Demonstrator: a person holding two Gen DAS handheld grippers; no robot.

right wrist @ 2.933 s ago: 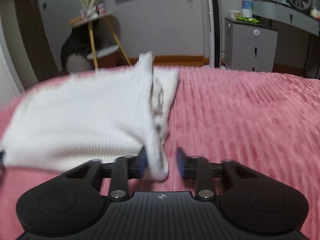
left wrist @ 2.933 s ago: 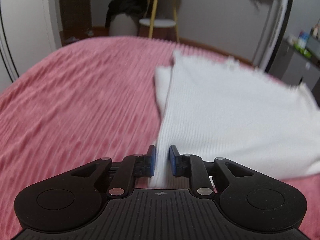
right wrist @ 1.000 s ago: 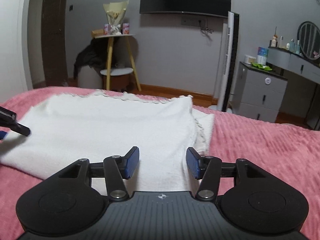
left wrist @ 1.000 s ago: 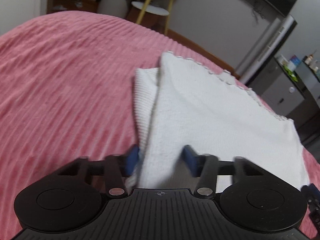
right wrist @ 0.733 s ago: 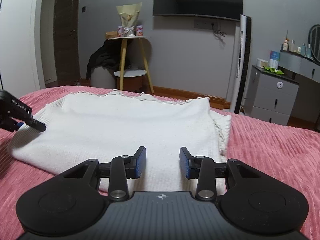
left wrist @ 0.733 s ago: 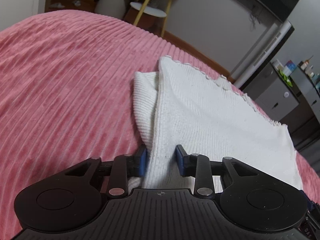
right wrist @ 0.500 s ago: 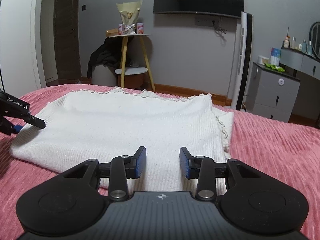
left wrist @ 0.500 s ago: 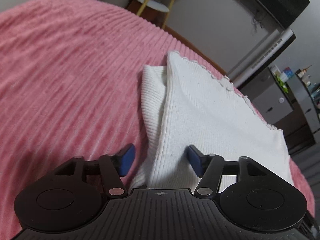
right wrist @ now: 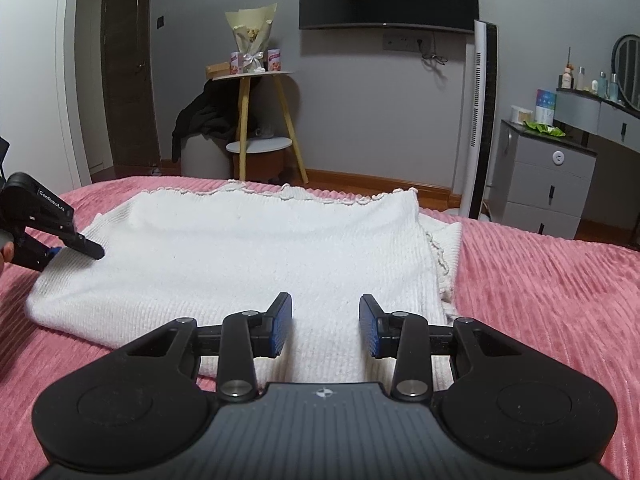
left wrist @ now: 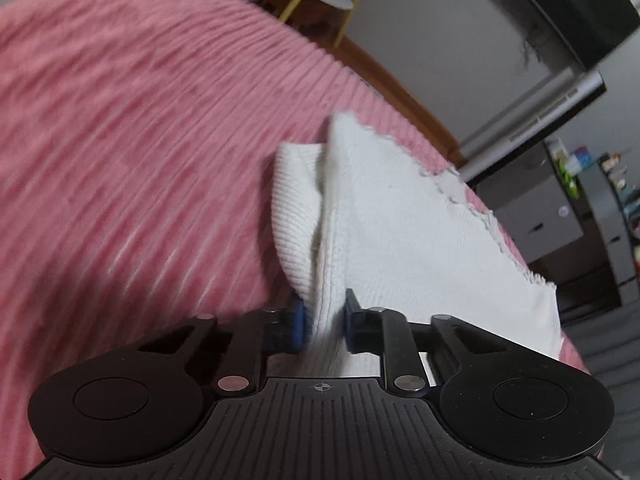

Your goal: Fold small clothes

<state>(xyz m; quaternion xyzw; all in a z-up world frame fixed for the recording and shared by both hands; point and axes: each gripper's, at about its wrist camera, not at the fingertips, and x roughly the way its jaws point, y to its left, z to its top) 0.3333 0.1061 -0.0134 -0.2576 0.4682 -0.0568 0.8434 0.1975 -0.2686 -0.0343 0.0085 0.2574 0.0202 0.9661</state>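
Note:
A white knit garment (right wrist: 248,248) lies folded on the pink bedspread (right wrist: 552,288); it also shows in the left wrist view (left wrist: 404,232). My left gripper (left wrist: 323,322) is shut on the garment's near left edge, which bunches up between the blue pads. From the right wrist view the left gripper (right wrist: 60,250) is at the garment's left end. My right gripper (right wrist: 325,330) is open, its jaws apart just above the garment's near edge, holding nothing.
The ribbed pink bedspread (left wrist: 120,160) stretches left and right of the garment. Beyond the bed stand a yellow-legged side table (right wrist: 256,120), a tower fan (right wrist: 482,120) and a grey dresser (right wrist: 548,184).
My left gripper has closed from wide open onto the garment's left edge and the view has tilted. My right gripper has stayed open over the near edge.

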